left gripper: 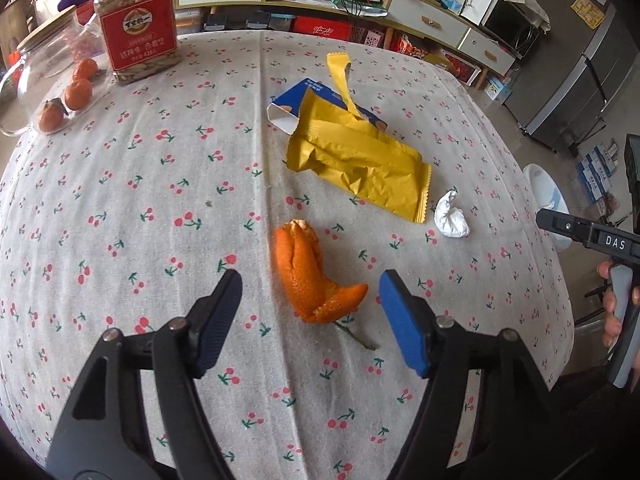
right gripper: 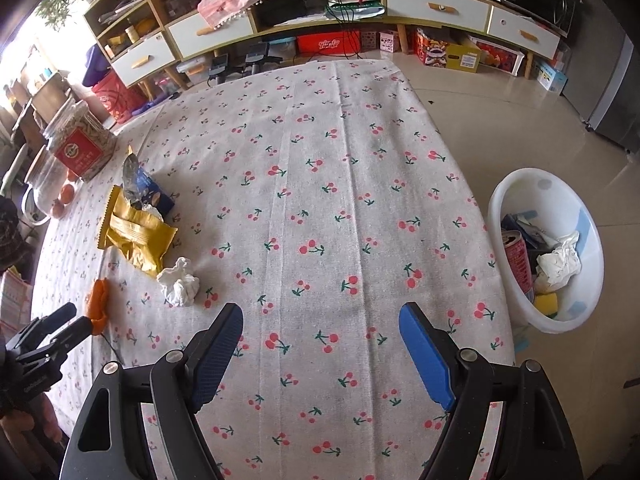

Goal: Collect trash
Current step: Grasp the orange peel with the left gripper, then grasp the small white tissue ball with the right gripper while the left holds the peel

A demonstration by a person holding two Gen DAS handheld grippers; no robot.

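An orange peel [left gripper: 308, 276] lies on the cherry-print tablecloth [left gripper: 140, 200], between the open fingers of my left gripper [left gripper: 310, 292]. Beyond it lie a yellow wrapper [left gripper: 360, 160], a blue carton [left gripper: 308, 100] and a crumpled white tissue [left gripper: 450, 218]. My right gripper [right gripper: 320, 328] is open and empty above bare cloth [right gripper: 320, 200]. In the right wrist view the tissue [right gripper: 179, 282], wrapper [right gripper: 136, 232] and peel [right gripper: 98, 300] lie to its left. A white bin [right gripper: 592, 240] holding trash stands on the floor at the right.
A jar of seeds with a red label [left gripper: 136, 20], a glass jar [left gripper: 36, 64] and three tangerines [left gripper: 78, 92] stand at the table's far left. Shelves and drawers [right gripper: 280, 12] line the back wall. The right gripper's body [left gripper: 592, 240] shows at the right edge.
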